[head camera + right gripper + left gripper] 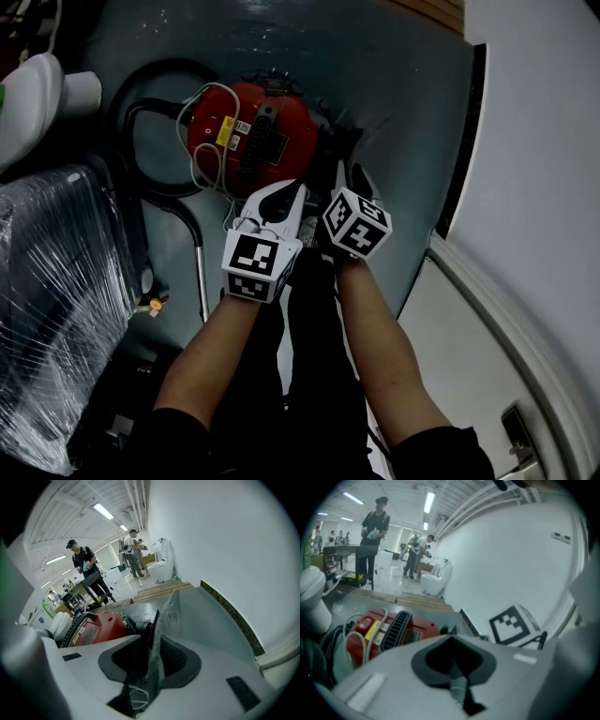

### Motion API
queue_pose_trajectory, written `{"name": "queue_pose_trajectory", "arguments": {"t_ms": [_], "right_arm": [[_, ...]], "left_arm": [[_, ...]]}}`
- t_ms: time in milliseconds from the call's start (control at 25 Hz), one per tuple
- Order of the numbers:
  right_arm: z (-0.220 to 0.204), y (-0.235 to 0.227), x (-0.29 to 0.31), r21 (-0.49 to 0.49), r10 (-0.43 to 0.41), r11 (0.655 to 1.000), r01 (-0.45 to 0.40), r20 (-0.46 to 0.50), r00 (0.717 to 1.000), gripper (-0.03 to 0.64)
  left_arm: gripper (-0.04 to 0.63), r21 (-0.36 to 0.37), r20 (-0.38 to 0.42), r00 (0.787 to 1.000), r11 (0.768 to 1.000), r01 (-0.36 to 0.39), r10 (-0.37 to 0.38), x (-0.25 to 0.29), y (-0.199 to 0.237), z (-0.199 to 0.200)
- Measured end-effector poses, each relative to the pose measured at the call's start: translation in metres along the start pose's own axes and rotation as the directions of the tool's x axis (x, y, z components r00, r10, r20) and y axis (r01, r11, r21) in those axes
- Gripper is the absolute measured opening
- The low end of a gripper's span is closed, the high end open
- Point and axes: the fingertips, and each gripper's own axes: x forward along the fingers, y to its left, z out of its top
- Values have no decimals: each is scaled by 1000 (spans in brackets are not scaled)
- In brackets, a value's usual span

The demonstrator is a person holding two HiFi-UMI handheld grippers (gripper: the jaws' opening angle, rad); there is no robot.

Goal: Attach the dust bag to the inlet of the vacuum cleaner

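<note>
Both the left claw (286,195) and right claw (349,183) clench the dust bag (161,620) edge beside the vacuum cleaner (248,136), seemingly to fit it on.

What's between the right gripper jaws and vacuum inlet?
Right gripper view: only the dust bag, clamped edge-on by the right gripper; its far edge stands beside the black inlet of the vacuum.

The vacuum cleaner (216,141) has a glossy red plastic shell and a matt black ribbed handle (261,136). Beside it, the dust bag (168,613) looks thin, grey and papery. The floor (394,84) beneath has a dull, smooth sheen. To its left, crinkled clear plastic wrap (47,281) glistens.
</note>
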Motion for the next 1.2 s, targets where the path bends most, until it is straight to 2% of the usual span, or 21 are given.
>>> {"name": "queue_pose_trajectory", "arguments": {"t_ms": [40, 80, 120, 320, 520, 760, 1000, 1200], "right_arm": [[3, 1, -9, -12, 9, 1000, -8, 22, 1000, 96], [6, 4, -17, -34, 25, 999, -24, 44, 999, 21], [9, 7, -25, -64, 47, 997, -43, 64, 997, -2], [35, 18, -64, -195, 116, 977, -87, 141, 983, -3], [93, 44, -121, -312, 166, 946, -81, 254, 953, -3], [167, 85, -205, -293, 205, 951, -100, 354, 913, -3], [231, 115, -302, -265, 207, 959, -102, 406, 890, -3], [307, 154, -375, -289, 255, 950, -119, 497, 829, -3]], "left_arm": [[-2, 2, 3, 1000, 1000, -4, 4, -2, 0, 2], [-2, 4, 7, 1000, 1000, -6, 6, -4, 0, 5], [-2, 7, 11, 1000, 1000, -7, 7, -6, -2, 8], [-2, 28, 31, 1000, 1000, -1, 0, -18, -16, 28], [-2, 55, 93, 996, 998, 12, -17, -40, -40, 77], [-3, 105, 194, 981, 994, -1, -19, -81, -65, 168], [-3, 140, 284, 959, 990, -31, -10, -163, -104, 261], [-3, 181, 367, 930, 979, -92, 20, -230, -130, 346]]}}
